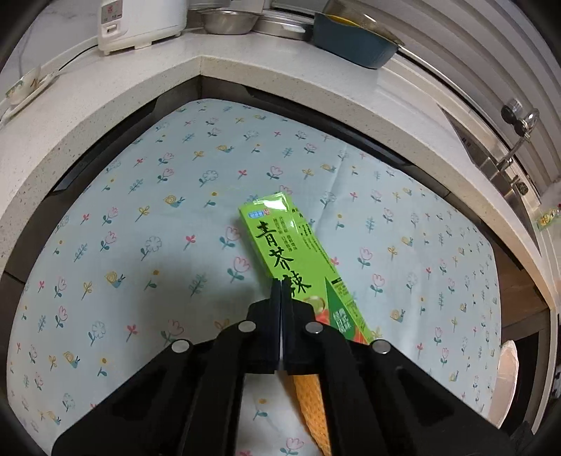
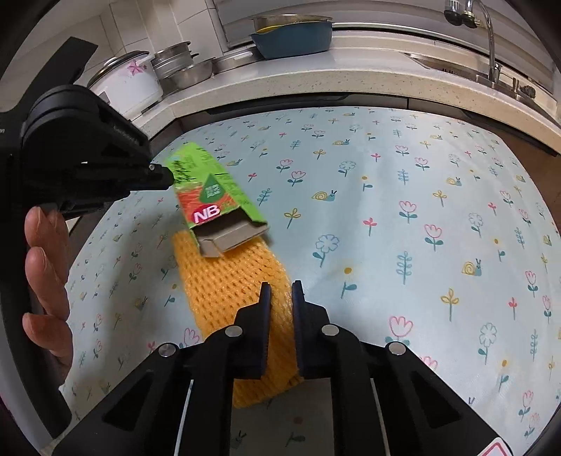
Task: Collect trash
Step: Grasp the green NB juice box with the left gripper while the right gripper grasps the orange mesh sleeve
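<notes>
Surface: covered by a pale blue cloth printed with small flowers and snails; it carries all the task items.

Stone countertop: L-shaped and speckled white, it wraps the far edge of the surface. On it stand a white rice cooker, steel bowls and a blue tub; a sink faucet stands at its right end.

Left gripper: black, two-fingered, its fingers pressed together on one edge of the green box. In the right wrist view it enters from the left, with the person's left hand on its handle.

Right gripper: black, jaws narrowly parted and straddling the near part of the orange foam net; whether the pads actually touch the net cannot be told.

Orange foam net: a flattened mesh sleeve lying on the cloth, its far end under the open end of the box and its near end between the right gripper's fingers.

Green box: a long carton with Chinese lettering and a pink "NB" mark. It is pinched by the left gripper and tilted, its open end with grey inner flaps over the net's far end.
</notes>
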`<state>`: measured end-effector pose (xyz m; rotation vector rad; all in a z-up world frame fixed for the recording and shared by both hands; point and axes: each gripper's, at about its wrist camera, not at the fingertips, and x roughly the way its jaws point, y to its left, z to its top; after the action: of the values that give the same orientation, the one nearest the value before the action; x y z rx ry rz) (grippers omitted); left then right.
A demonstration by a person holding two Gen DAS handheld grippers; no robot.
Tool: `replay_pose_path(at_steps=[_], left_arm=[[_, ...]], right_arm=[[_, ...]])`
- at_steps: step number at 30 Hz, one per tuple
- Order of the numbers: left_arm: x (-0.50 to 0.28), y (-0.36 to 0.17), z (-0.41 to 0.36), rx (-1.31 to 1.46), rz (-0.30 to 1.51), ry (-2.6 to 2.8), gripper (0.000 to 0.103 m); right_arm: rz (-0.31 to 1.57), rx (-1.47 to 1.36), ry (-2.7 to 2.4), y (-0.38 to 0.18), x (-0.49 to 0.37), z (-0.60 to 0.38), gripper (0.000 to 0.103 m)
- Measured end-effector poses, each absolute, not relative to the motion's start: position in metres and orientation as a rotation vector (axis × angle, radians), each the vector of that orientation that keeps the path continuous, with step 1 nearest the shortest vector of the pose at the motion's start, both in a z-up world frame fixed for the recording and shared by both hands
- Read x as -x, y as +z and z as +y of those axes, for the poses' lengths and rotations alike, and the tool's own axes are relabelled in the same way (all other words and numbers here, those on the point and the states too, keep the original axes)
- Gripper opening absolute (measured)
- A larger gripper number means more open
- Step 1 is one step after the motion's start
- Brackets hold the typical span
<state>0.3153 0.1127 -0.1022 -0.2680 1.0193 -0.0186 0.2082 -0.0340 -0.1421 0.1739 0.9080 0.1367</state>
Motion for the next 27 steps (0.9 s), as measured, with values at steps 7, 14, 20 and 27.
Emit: replay_pose_path(at_steps=[7,14,20,27], left_arm=[[-0.295,-0.085,0.076,0.21,0.994,-0.073,0.0],[-0.28,-0.078,0.044,0.205,1.007,-0.108,0.001],[-0.279,-0.1,0.017,0.271,1.104,-0.075,0.048],[-0.301,-0.132,-0.007,0.385,1.199,0.029,0.059]], right_arm=[[0.85,-0.227,0.075,-0.123,-0.178,-0.072,0.009],[0.802,-0.301,-0.029,-0.108,-0.147,-0.131,0.009],[0.772,-0.354,-0.115,-0.107,-0.124,-0.174,0.009],[0.743,-0.398,-0.19,-0.106,-0.118,-0.222,0.009]])
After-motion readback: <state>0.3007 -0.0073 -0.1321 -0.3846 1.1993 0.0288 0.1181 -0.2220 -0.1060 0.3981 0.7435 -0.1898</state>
